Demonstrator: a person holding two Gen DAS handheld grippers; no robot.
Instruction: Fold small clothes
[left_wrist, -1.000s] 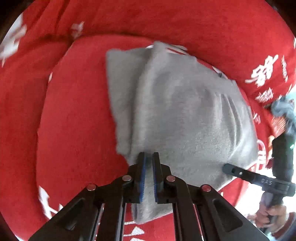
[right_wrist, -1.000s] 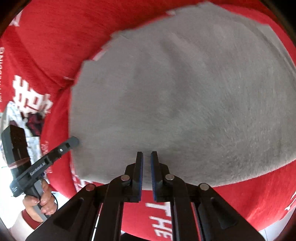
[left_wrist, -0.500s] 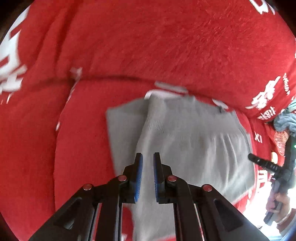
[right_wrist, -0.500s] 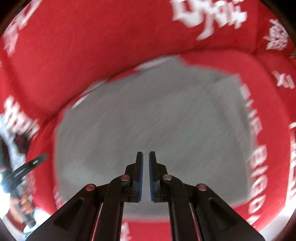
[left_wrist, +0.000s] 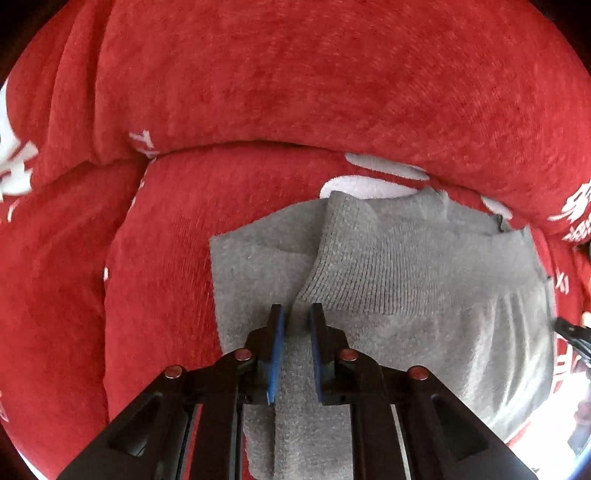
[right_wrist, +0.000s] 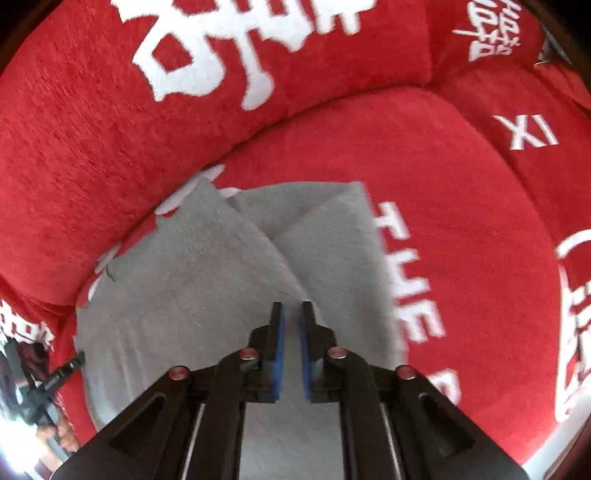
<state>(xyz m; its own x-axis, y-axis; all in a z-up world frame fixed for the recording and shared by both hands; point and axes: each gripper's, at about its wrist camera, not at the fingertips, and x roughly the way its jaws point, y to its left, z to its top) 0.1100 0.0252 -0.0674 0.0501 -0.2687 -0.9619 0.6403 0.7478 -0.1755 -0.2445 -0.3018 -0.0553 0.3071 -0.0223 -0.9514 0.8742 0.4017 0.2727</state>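
A small grey knit garment (left_wrist: 406, 280) lies on a red sofa seat cushion (left_wrist: 166, 229), with one part folded over the rest. My left gripper (left_wrist: 295, 314) hangs above its left part with the jaws slightly apart and nothing between them. In the right wrist view the same garment (right_wrist: 207, 280) shows two overlapping flaps. My right gripper (right_wrist: 291, 310) is above its right part, jaws a narrow gap apart and empty. The tip of the other gripper shows at the right edge (left_wrist: 572, 332) and at the lower left (right_wrist: 55, 376).
The red sofa back (left_wrist: 295, 81) with white lettering rises behind the seat. More white print (right_wrist: 410, 273) covers the seat to the right of the garment. The seat's front edge runs along the bottom right (right_wrist: 535, 454).
Both grippers have pulled up and back from the garment, which now looks smaller. The left jaws have opened a little. The garment stays folded on the cushion.
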